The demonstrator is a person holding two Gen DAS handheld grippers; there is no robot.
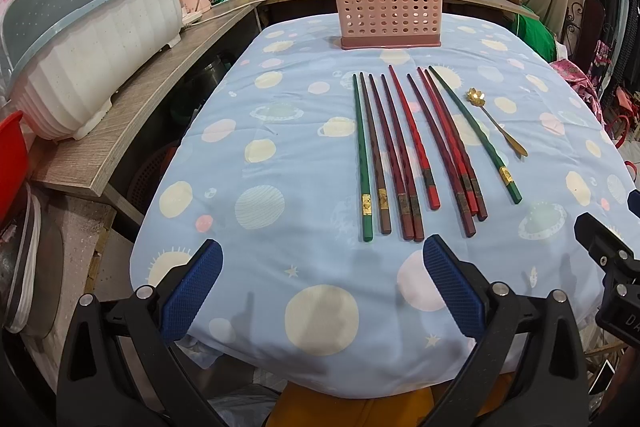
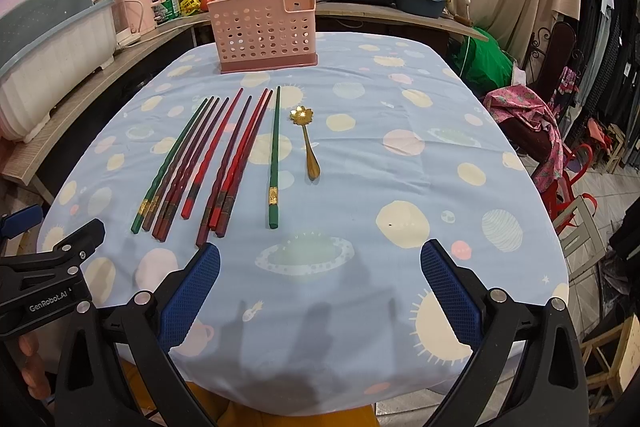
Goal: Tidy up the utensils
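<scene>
Both your left gripper and right gripper hover with fingers spread wide and empty over bare tablecloth near its front edge, while chopsticks and gold spoon lie mid-table, well short of the pink holder at the far edge.

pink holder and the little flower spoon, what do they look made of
Pink holder: looks like moulded plastic, matte, with punched round holes and thin walls. Flower spoon: likely metal with a gold-coloured finish, judging by its shine; plated or solid, I cannot tell.
</scene>
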